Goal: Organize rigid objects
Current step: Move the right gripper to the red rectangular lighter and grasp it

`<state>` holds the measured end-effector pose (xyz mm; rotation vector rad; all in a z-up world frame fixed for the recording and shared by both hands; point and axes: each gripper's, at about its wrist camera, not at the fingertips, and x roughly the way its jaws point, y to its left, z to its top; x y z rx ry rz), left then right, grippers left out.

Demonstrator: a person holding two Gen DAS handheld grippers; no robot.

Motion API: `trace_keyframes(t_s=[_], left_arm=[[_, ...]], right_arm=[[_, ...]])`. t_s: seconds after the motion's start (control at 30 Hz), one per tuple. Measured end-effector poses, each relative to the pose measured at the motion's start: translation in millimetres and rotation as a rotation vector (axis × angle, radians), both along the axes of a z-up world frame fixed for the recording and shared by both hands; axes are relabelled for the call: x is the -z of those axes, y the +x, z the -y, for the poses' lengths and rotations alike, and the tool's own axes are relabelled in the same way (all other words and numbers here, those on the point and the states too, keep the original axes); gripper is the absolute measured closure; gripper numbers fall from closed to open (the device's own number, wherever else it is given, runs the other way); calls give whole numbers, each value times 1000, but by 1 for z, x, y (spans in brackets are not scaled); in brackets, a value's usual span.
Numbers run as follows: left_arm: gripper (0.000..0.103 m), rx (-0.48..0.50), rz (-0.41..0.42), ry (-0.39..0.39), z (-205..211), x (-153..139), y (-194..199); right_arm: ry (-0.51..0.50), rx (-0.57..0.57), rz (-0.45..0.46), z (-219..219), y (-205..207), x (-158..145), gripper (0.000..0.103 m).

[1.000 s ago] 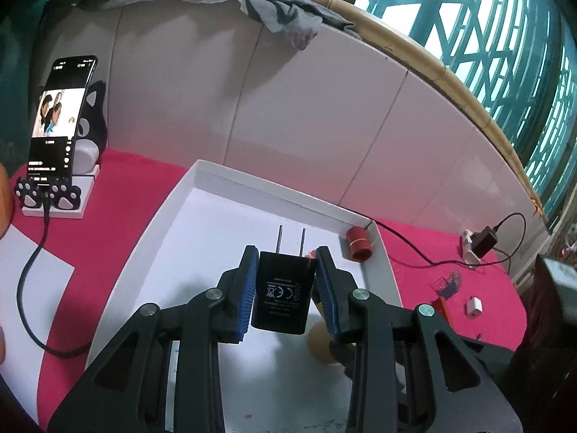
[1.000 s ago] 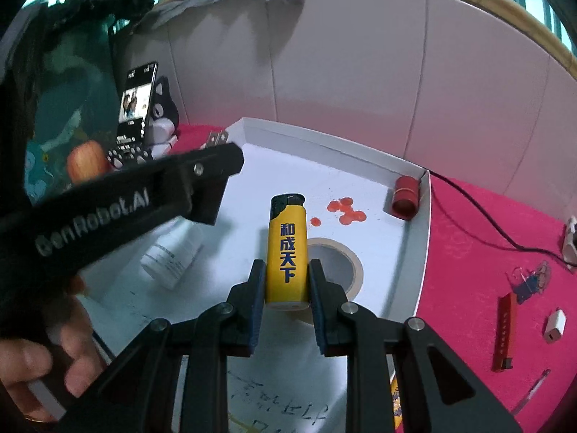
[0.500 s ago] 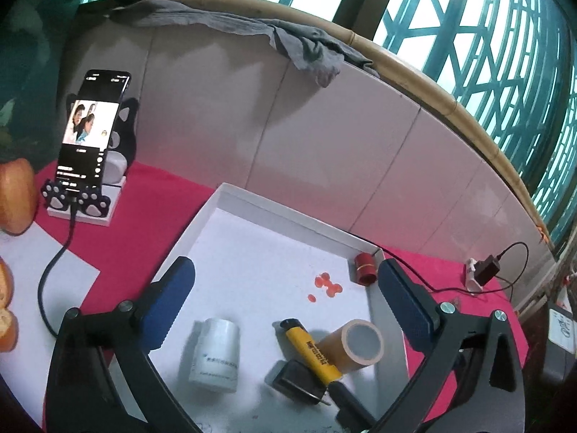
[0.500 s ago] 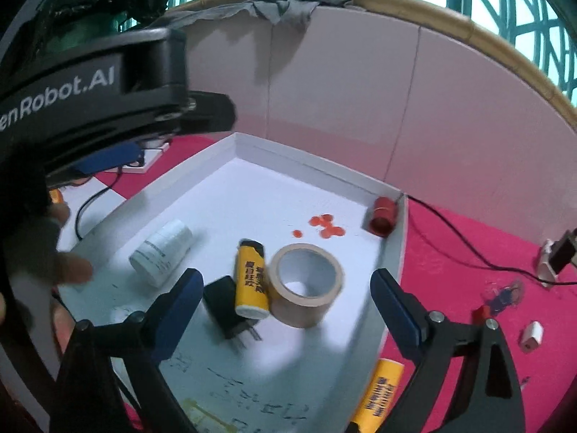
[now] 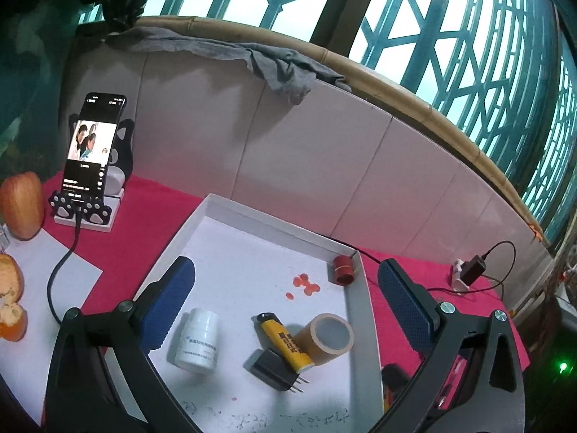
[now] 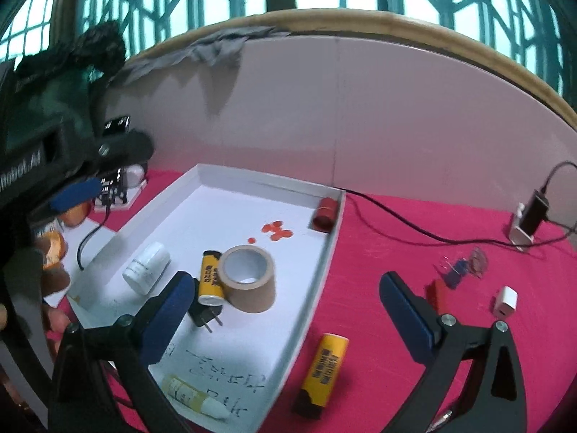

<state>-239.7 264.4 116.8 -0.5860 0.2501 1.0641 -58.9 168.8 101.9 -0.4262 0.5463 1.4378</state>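
Both the left tongs and the right tongs, still opening, gape with nothing between them above the white tray, its yellow lighter touching the tape roll at three o'clock.

We see a white tray on the red table. In it a yellow lighter lies flat, touching a roll of brown tape and a black charger. A white pill bottle lies on its side nearby, and a small red cylinder sits in the far corner. A second yellow lighter lies on the table beside the tray.
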Motion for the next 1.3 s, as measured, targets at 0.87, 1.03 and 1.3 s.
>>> trace_keyframes(t_s=[0.87, 1.03, 1.3], left_arm=[[1, 187, -151, -12, 30, 10, 63], [1, 294, -231, -19, 37, 18, 86], [1, 381, -275, -49, 47, 27, 102]], right_arm=[[-4, 368, -166, 64, 172, 8, 27], [-119, 252, -159, 34, 153, 39, 53], [-220, 202, -88, -16, 128, 72, 66]])
